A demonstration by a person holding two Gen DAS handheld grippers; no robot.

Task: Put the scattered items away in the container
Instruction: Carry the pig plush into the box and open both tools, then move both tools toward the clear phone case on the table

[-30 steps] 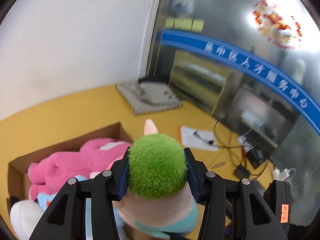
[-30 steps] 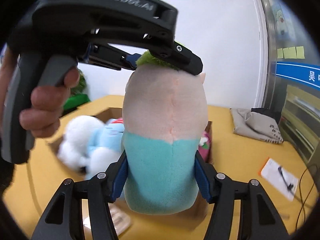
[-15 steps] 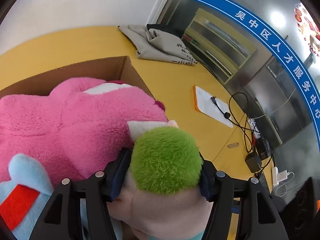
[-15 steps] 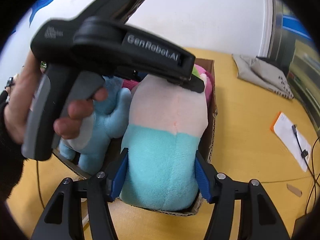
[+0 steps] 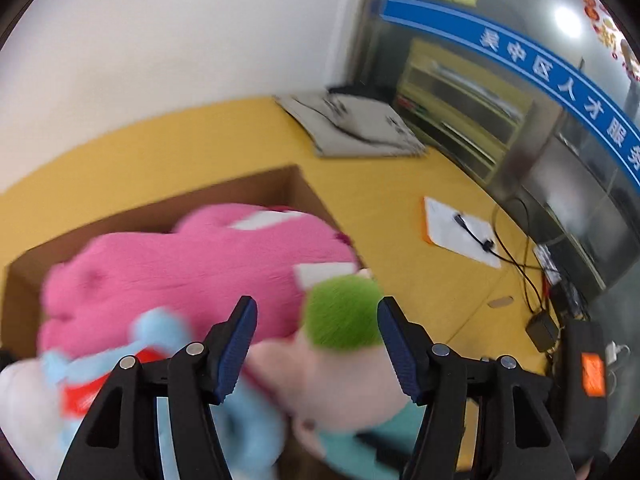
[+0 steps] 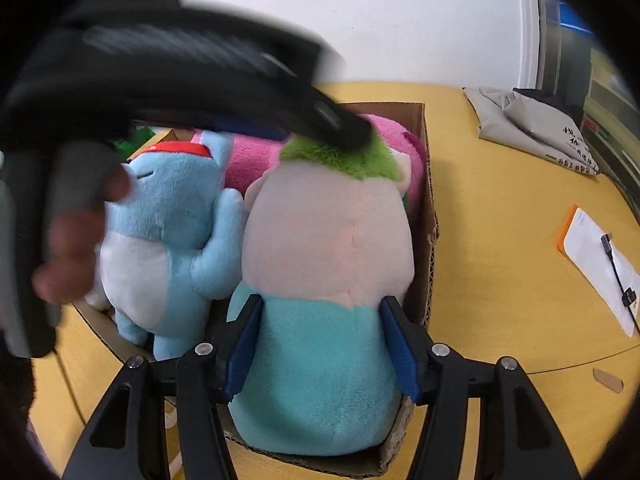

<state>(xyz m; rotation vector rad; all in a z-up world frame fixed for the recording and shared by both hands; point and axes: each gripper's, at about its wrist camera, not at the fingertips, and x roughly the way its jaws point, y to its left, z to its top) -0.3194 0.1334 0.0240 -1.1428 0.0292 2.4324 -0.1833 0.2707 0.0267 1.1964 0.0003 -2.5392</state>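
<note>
Placement underway: left gripper (image 5: pixel 316 336), jaws just opened, frees the green-haired pink-and-teal plush doll (image 6: pixel 324 280); right gripper (image 6: pixel 320 340) clamps its teal body inside the brown cardboard box (image 6: pixel 426 184); release next.

Both wrist views look steeply down, close over the cardboard box (image 5: pixel 288 184) on the yellow table (image 6: pixel 500 208); both share the green-haired plush (image 6: pixel 332 240) and box contents

box (image 6: pixel 427 216) on table (image 6: pixel 500 208) | three plush toys (image 6: pixel 328 264) inside | notepad (image 6: pixel 600 264) right
</note>
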